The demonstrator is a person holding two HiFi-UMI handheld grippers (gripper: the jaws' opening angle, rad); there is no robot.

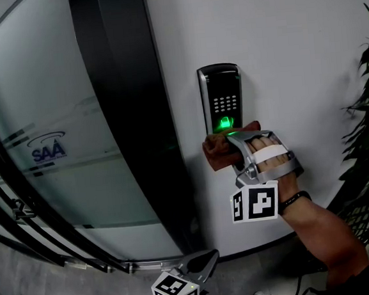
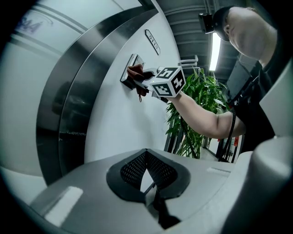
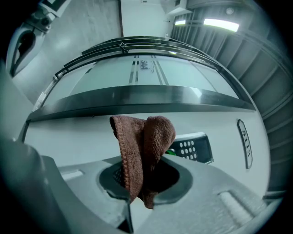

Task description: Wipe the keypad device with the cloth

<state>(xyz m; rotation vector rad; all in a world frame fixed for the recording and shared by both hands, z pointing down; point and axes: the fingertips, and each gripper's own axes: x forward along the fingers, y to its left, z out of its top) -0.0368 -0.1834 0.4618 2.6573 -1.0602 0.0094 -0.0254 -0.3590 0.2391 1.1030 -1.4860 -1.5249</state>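
In the head view, the keypad device [image 1: 222, 98] is mounted on the white wall [image 1: 285, 45], near the wall's left edge by the dark door frame [image 1: 130, 116]. The right gripper [image 1: 236, 140] holds a brown cloth [image 1: 218, 152] against the device's lower end, at the green light. The left gripper [image 1: 204, 259] hangs low, well apart from them. In the left gripper view, its fingers are together with nothing between them. In the right gripper view, the fingers are clamped on the bunched cloth, with the keypad just behind.
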